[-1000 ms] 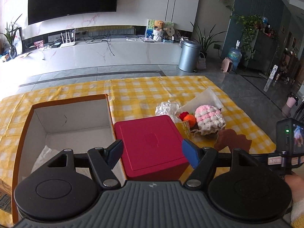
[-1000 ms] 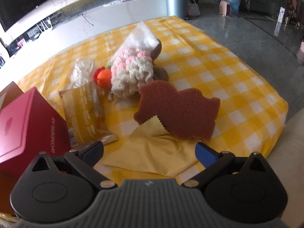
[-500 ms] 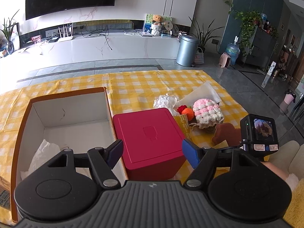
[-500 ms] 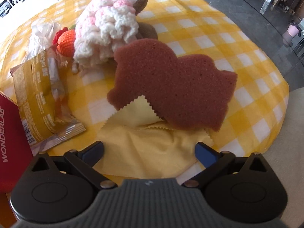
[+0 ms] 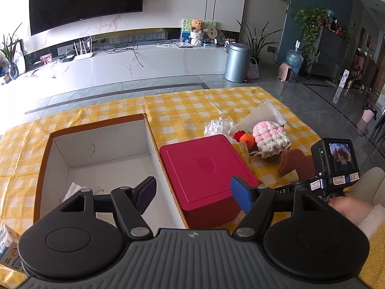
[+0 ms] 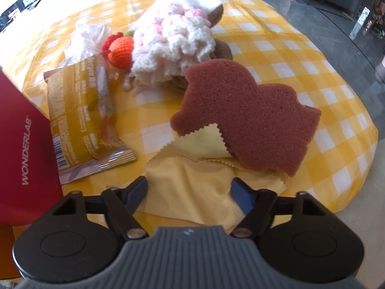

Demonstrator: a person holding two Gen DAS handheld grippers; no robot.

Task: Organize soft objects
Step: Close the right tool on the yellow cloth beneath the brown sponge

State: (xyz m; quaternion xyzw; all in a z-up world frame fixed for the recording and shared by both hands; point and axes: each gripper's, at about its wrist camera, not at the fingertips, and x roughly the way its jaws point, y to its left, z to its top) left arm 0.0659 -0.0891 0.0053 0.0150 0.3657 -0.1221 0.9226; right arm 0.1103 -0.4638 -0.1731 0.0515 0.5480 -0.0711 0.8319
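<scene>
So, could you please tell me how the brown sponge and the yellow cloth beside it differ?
The brown sponge is thick and porous with a rounded animal-like outline; the yellow cloth is thin, smooth and has zigzag edges. The sponge lies on top, covering part of the cloth. The cloth sits between the closing jaws of the right gripper; the sponge lies beyond them. Both are soft and rest on the checked tablecloth.

Left claw over open box and red case

The left claw [image 5: 192,193] stood open and empty above the white-lined box [image 5: 101,151] and red case [image 5: 204,168]; a crocheted pink-white piece [image 5: 270,139] and brown sponge [image 5: 294,165] lay right.
</scene>
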